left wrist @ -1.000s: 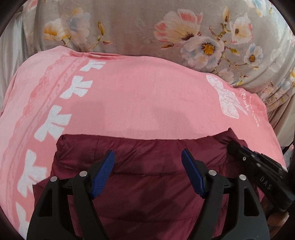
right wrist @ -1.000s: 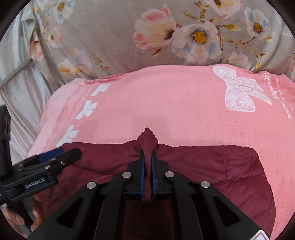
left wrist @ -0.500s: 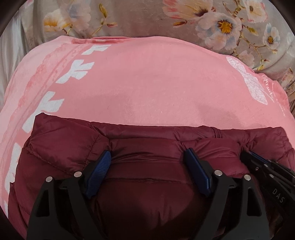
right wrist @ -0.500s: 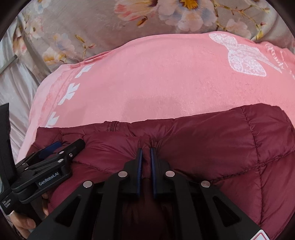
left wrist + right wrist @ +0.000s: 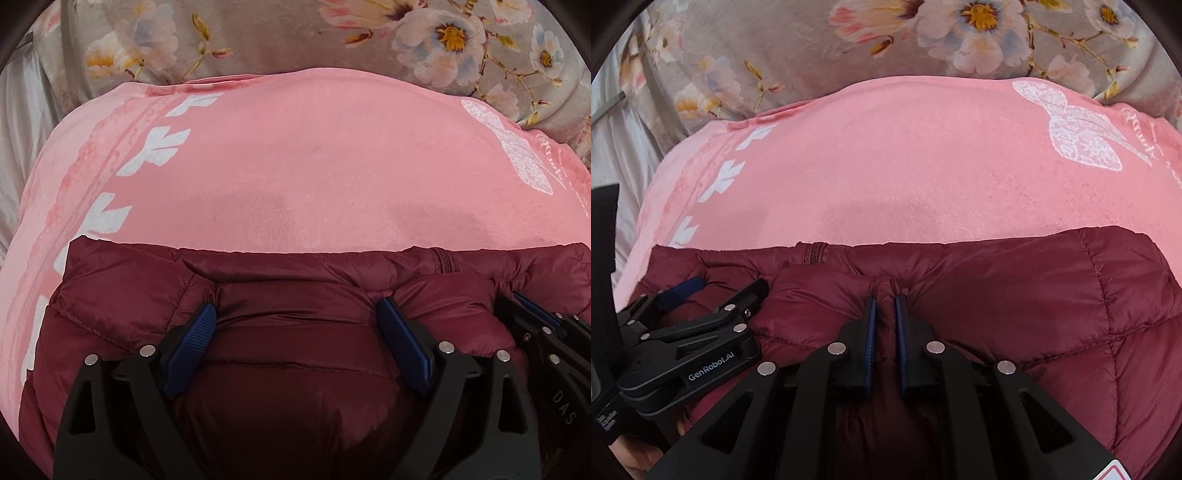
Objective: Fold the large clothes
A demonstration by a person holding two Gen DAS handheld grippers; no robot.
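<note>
A dark red quilted puffer jacket [image 5: 280, 266] lies on a pink blanket [image 5: 314, 166], its folded edge and zipper [image 5: 441, 260] facing away from me. My left gripper [image 5: 297, 310] is open, its blue pads resting on the jacket with fabric between them. My right gripper [image 5: 885, 301] is shut on a pinch of the jacket [image 5: 1015, 295] near its front edge. Each gripper shows at the side of the other's view: the right one [image 5: 535, 314] and the left one [image 5: 713, 295].
The pink blanket [image 5: 905, 166] has white bow prints and covers a bed. A grey floral bedspread [image 5: 295, 37] lies beyond it. Pale fabric [image 5: 624, 144] hangs at the far left.
Both grippers carried the jacket's edge forward over the blanket and laid it down, so a folded quilted layer now lies flat. The right gripper stays shut, the left stays open.
</note>
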